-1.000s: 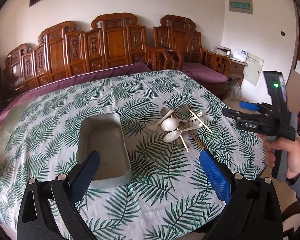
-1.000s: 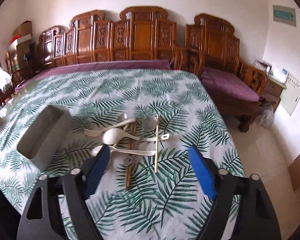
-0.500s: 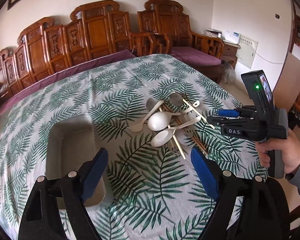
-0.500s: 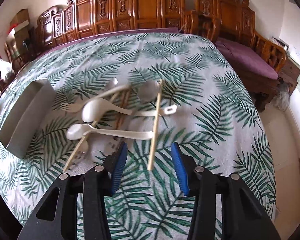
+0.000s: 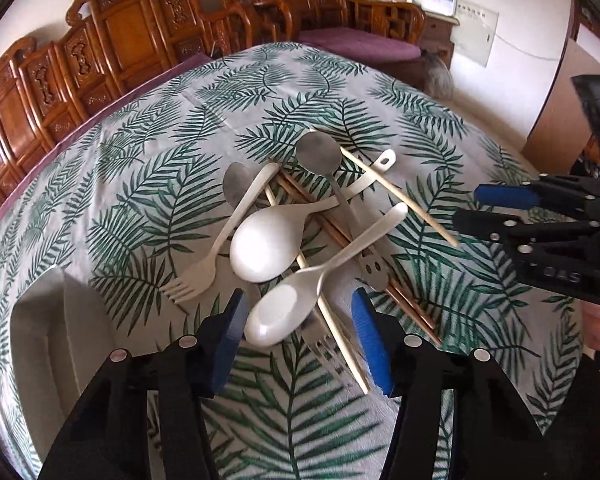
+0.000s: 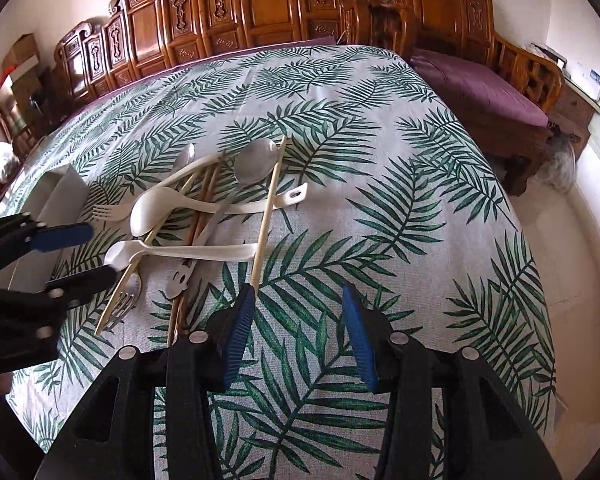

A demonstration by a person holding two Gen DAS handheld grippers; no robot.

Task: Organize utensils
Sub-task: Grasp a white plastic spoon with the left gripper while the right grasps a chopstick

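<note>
A heap of utensils lies on the leaf-print cloth: a large white spoon (image 5: 268,240), a small white spoon (image 5: 284,312), a white fork (image 5: 204,276), metal spoons (image 5: 318,152), a metal fork and several chopsticks. My left gripper (image 5: 300,320) hangs low over the small white spoon; its jaws are closing with the spoon's bowl between them, pads not pressing on it. The right gripper (image 6: 298,320) is open over bare cloth. The near end of a pale chopstick (image 6: 266,216) lies at the tip of its left finger. Each gripper also shows in the other's view: right gripper (image 5: 500,208), left gripper (image 6: 72,256).
A grey metal tray (image 5: 40,320) stands on the cloth left of the heap; its wall (image 6: 60,192) shows in the right wrist view. Carved wooden chairs with purple cushions line the table's far side. A hand (image 5: 596,328) holds the right gripper past the table's right edge.
Both grippers sank toward the heap. The left one moved right, from above the tray to over the small white spoon, and its jaws narrowed. The right jaws also narrowed.
</note>
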